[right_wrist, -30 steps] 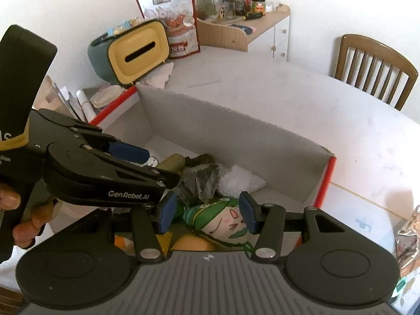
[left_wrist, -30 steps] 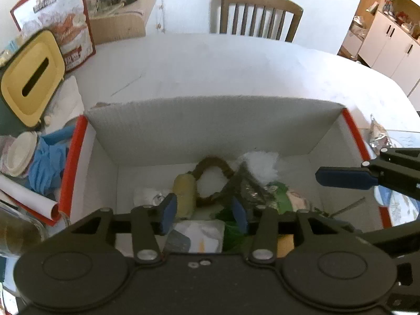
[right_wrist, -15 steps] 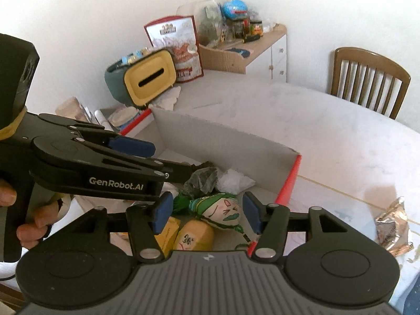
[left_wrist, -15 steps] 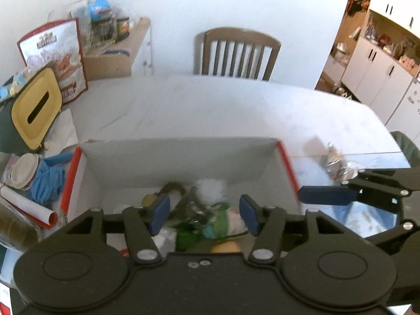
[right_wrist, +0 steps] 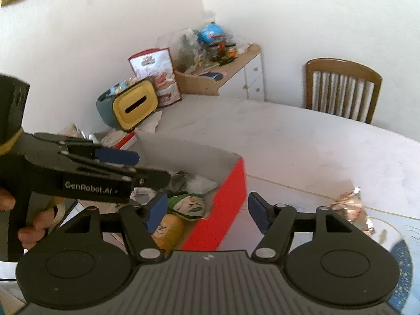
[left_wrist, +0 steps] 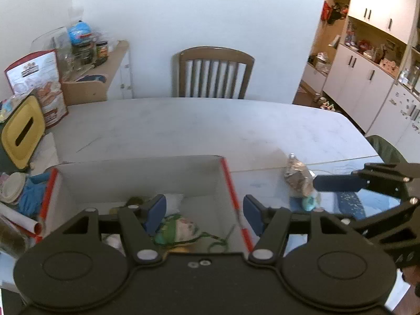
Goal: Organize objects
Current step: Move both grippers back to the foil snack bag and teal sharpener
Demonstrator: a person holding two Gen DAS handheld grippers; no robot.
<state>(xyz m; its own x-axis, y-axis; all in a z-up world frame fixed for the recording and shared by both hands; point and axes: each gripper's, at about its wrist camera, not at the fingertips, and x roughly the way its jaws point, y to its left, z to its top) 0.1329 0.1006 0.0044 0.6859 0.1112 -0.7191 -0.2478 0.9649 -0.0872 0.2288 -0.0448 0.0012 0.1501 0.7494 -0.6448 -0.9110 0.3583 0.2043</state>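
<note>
Foil packet (left_wrist: 298, 177) lies on worktop (left_wrist: 210, 126), long axis toward box (left_wrist: 136, 176) (contents half hidden); both tongs (left_wrist: 204, 214) (right_wrist: 207, 214) released, empty.

Each gripper, left gripper (left_wrist: 204, 214) and right gripper (right_wrist: 206, 211), has a black body with round discs, silver screws and blue finger pads (right_wrist: 157, 208). The left unit carries white "GenRobot.AI" lettering.

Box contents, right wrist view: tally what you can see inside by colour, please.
Green and white (doll head): 1
Yellow (soft item): 1
White (crumpled piece): 1
Grey (crumpled piece): 1
Total: 4 visible; part of the box is hidden, so there may be more.
</note>
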